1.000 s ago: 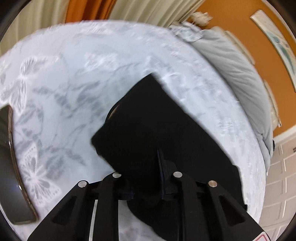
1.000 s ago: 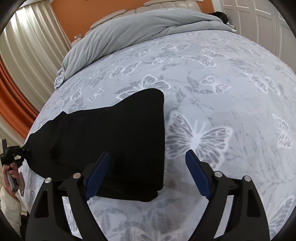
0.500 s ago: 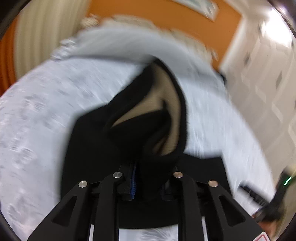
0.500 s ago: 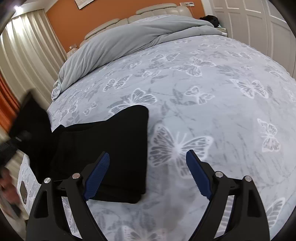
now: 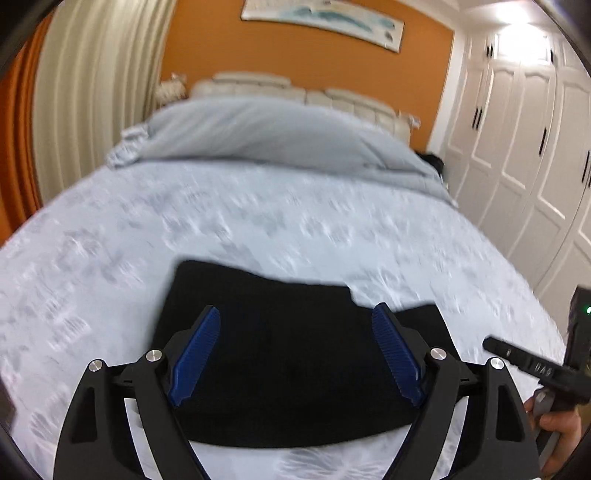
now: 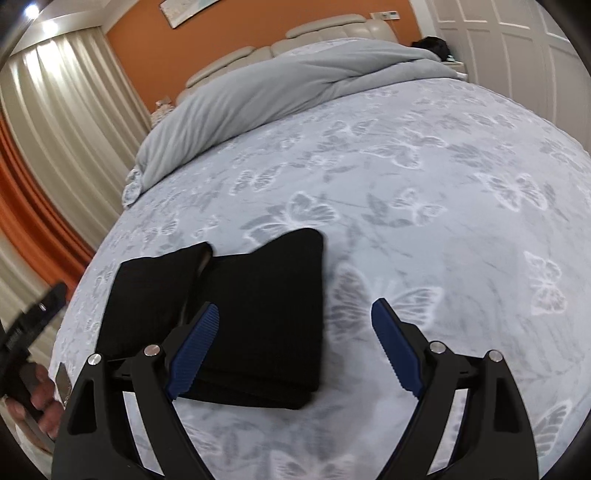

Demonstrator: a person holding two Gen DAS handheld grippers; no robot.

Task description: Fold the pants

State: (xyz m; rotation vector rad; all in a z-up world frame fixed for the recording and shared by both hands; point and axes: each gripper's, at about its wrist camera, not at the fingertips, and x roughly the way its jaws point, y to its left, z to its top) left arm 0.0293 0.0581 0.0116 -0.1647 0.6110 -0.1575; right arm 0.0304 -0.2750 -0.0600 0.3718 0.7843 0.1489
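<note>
The black pants point(image 5: 291, 354) lie folded in a compact stack on the butterfly-print bed cover point(image 5: 258, 221). In the right wrist view the pants point(image 6: 258, 302) sit left of centre, with one folded flap point(image 6: 155, 295) lying on the left part. My left gripper point(image 5: 295, 354) is open and empty, hovering over the pants. My right gripper point(image 6: 295, 347) is open and empty, its left finger over the stack's near edge and its right finger over bare cover. The right gripper's body point(image 5: 535, 369) shows at the left wrist view's right edge.
A grey duvet point(image 6: 295, 88) is bunched at the head of the bed before a cream headboard point(image 6: 332, 33). White wardrobe doors point(image 5: 535, 129) stand on the right, curtains point(image 6: 55, 129) on the left. A dark flat object point(image 6: 62, 376) lies at the bed's left edge.
My left gripper carried the pants' end over onto the stack, let it go and opened. The pants are now a shorter stack. My right gripper stayed open and drew back slightly.
</note>
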